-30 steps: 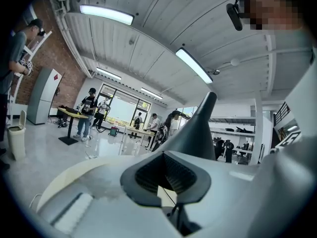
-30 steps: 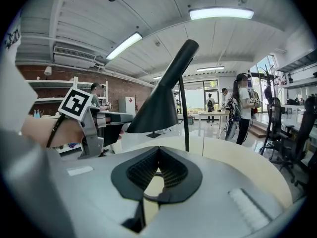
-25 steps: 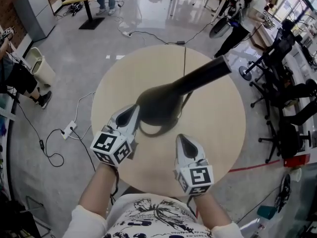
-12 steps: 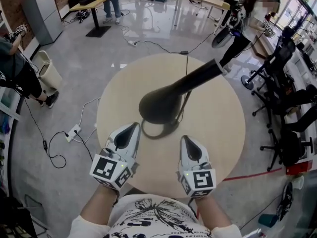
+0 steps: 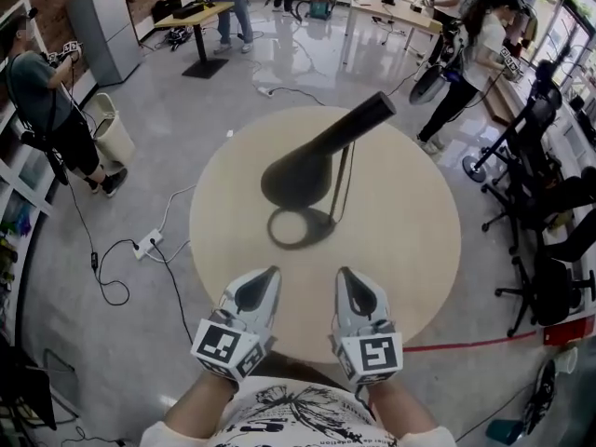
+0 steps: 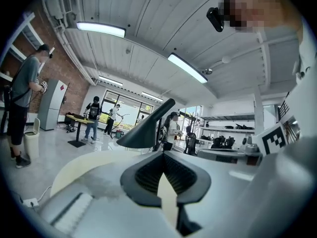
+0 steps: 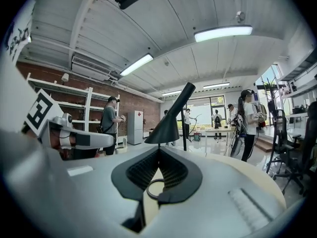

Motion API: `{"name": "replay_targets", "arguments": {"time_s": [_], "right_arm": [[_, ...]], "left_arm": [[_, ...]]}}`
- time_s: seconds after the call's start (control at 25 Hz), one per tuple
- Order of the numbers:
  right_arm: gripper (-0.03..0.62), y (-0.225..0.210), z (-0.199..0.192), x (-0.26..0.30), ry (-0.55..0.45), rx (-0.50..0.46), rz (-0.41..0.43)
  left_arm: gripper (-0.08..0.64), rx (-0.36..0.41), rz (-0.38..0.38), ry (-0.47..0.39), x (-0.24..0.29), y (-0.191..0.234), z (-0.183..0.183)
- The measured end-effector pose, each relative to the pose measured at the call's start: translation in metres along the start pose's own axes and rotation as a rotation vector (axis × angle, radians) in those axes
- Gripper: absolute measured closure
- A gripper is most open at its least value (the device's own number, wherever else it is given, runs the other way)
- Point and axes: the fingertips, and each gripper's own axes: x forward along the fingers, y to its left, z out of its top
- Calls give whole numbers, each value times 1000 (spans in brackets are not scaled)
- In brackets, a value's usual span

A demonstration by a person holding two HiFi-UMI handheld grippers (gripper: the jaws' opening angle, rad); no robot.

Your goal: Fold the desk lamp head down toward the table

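The left hand-held gripper (image 5: 272, 273) and right hand-held gripper (image 5: 343, 273) hover closed and empty at the table's (image 5: 414, 240) 6 o'clock edge, with the raised desk lamp head (image 5: 312, 161) at their 12 o'clock, its long axis running 8-to-2 o'clock and its shade end slightly nearer the left.

Lamp head (image 5: 303, 177) over stem top (hidden)

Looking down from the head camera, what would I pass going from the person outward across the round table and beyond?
Left gripper and right gripper side by side → ring-shaped lamp base → black lamp head → round table's far edge → desk with people standing by it.
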Motion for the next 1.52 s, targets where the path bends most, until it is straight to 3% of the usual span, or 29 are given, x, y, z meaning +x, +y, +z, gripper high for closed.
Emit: {"name": "replay_targets", "arguments": {"time_s": [0.16,0.32,0.72,1.0,1.24,1.52], "right_arm": [[583,1,-4,-27,0,-33,14],[583,5,-16,-39,7,-25,30],[583,61,-38,-107,48,-56,43],[583,117,-38,-184,29,-65,-3],[583,178,-27,-251,-60,-76,-23],[583,196,-37,-315,-35,-72,-75]], "left_arm": [[556,-26,42,9,-25,-17,-20],[557,-9,77,-1,-43,-22,-17],[557,-16,107,-53,-134,-41,-20],[557,-16,62,-46,-218,-77,-39],[557,-10,0,-32,-287,-106,-60],[557,-30,-39,-28,-330,-139,-72]]}}
